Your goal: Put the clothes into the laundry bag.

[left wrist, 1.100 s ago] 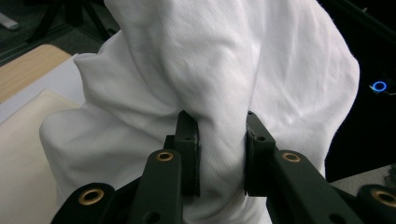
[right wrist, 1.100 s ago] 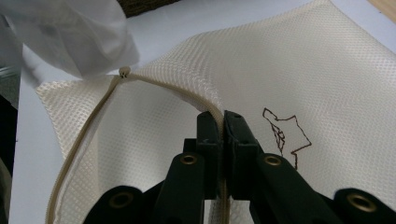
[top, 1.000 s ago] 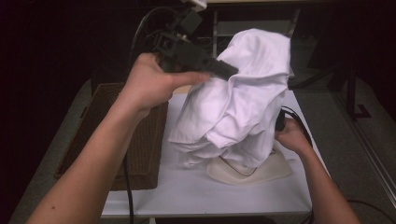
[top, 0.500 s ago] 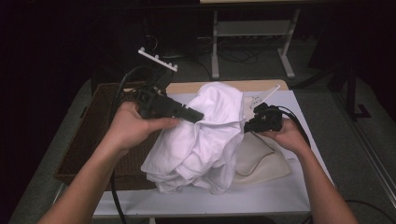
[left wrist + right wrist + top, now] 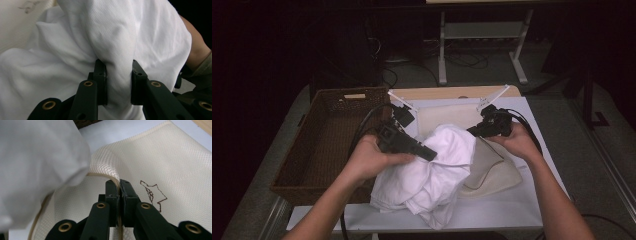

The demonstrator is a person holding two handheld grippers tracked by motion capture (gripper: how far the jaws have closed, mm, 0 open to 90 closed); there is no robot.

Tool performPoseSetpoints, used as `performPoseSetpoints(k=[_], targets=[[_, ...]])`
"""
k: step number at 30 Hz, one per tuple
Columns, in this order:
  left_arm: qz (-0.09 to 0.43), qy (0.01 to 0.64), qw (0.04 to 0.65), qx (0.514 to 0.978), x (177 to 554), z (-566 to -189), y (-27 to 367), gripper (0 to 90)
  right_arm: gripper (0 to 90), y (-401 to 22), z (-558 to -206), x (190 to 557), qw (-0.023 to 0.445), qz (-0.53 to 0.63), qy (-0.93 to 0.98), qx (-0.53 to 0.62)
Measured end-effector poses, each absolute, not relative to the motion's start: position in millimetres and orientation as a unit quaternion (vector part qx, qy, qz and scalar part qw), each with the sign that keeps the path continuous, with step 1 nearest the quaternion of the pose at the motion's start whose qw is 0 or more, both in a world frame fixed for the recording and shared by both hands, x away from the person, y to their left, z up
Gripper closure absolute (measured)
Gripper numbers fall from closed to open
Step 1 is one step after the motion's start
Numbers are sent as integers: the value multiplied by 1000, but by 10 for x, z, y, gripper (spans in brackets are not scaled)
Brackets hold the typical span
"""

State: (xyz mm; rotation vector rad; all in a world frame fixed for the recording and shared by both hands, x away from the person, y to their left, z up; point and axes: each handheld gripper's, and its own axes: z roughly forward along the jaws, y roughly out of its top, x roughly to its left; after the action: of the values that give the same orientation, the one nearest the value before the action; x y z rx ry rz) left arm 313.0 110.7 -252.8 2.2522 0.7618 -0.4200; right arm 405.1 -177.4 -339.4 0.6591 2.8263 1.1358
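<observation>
No words, brand names or numbers can be read anywhere. The one mark is a small emblem stitched in dark brown thread as an angular outline on the cream mesh fabric bag (image 5: 175, 165); it forms no letters. The same emblem appears blurred at the upper left corner of the left gripper view. A pale tag sits on the rim of the brown woven wicker basket (image 5: 327, 130), too small to make out any print.
</observation>
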Motion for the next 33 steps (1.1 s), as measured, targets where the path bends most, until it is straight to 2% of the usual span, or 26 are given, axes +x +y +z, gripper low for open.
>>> performPoseSetpoints(k=[8, 17, 23, 28, 33], targets=[[-183, 274, 330, 884, 3133, -2765, 874, 718, 853, -1734, -3309, 4050, 16, 365, 908, 204], [-205, 297, 305, 881, 3275, -3165, 655, 717, 854, -1735, -3202, 4009, 21, 374, 907, 191], [-211, 334, 302, 868, 3429, -3455, 582, 716, 854, -1709, -3198, 3976, 19, 367, 912, 182], [-222, 376, 323, 839, 3525, -3688, 595, 711, 855, -1670, -3213, 3943, 15, 358, 917, 177], [-197, 414, 332, 824, 3610, -3853, 598, 713, 858, -1561, -3289, 3909, 4, 342, 926, 163]])
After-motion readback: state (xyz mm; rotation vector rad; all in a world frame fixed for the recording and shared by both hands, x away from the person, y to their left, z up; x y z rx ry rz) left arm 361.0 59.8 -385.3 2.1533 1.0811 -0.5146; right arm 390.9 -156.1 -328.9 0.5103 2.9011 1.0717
